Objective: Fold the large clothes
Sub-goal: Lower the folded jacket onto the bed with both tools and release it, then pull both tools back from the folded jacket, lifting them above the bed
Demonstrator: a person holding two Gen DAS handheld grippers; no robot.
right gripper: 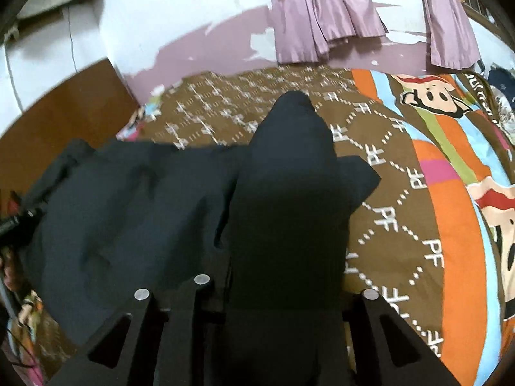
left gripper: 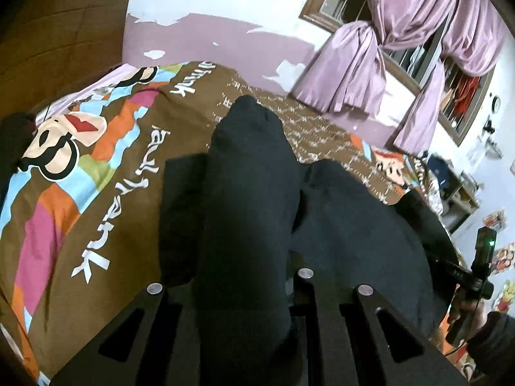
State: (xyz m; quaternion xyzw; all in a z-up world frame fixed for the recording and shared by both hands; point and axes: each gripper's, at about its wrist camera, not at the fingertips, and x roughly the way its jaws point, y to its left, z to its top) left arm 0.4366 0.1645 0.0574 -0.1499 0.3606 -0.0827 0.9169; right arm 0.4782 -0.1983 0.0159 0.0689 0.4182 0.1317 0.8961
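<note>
The dark garment (left gripper: 354, 212) lies spread over the bed (left gripper: 106, 173), and part of it is lifted in a bunch at each claw. In the left wrist view a thick fold of the black cloth runs up between the fingers of the left claw (left gripper: 248, 173), which is clamped on it; the fingertips are buried in the fabric and cannot be seen. The rest of the garment spreads away to the right of that fold. In the right wrist view the right claw (right gripper: 289, 177) likewise grips a raised fold of the garment (right gripper: 122, 212), with the loose cloth sagging off to the left.

Under the garment the bed carries a brown cover with cartoon faces, coloured stripes and white lettering. Beyond the bed stands a wall (left gripper: 209, 37) with peeling purple paint, and purple curtains (left gripper: 354, 64) hang knotted at a wood-framed window (left gripper: 325, 9). A brown wooden headboard (left gripper: 61, 35) stands at one end.
</note>
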